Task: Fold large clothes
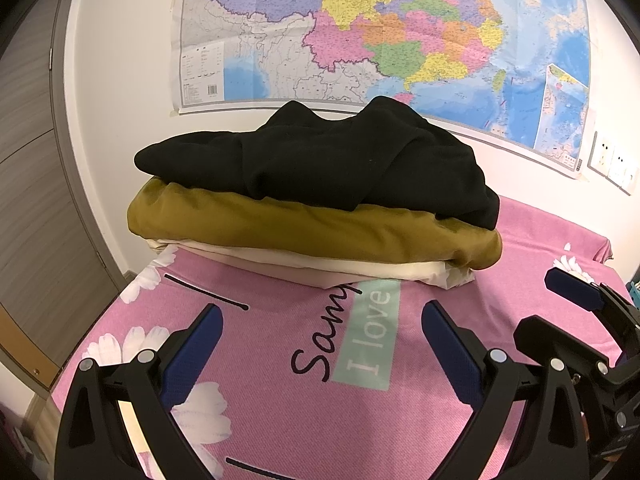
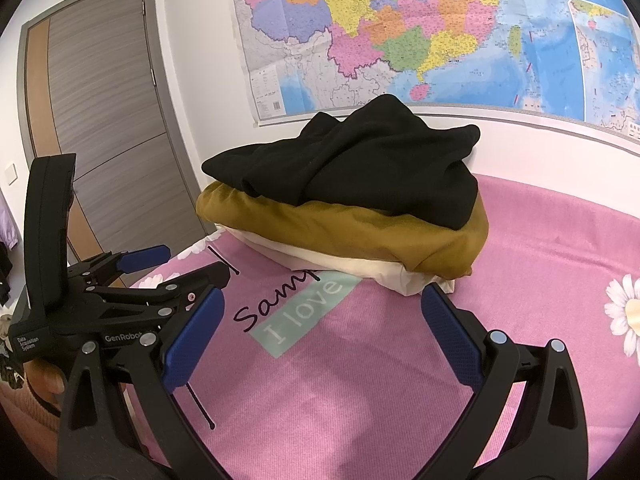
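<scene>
Hovering claws [image 1: 322,334] [image 2: 322,320], jaws spread wide

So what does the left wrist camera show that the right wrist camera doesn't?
Only the left wrist view shows the wall sockets and the right gripper, open, at its edge. Only the right wrist view shows the whole grey door, the left gripper, open, and part of a hand holding it. Both share the stack on the pink bedspread: black garment on mustard garment on cream garment, with the map behind.
</scene>
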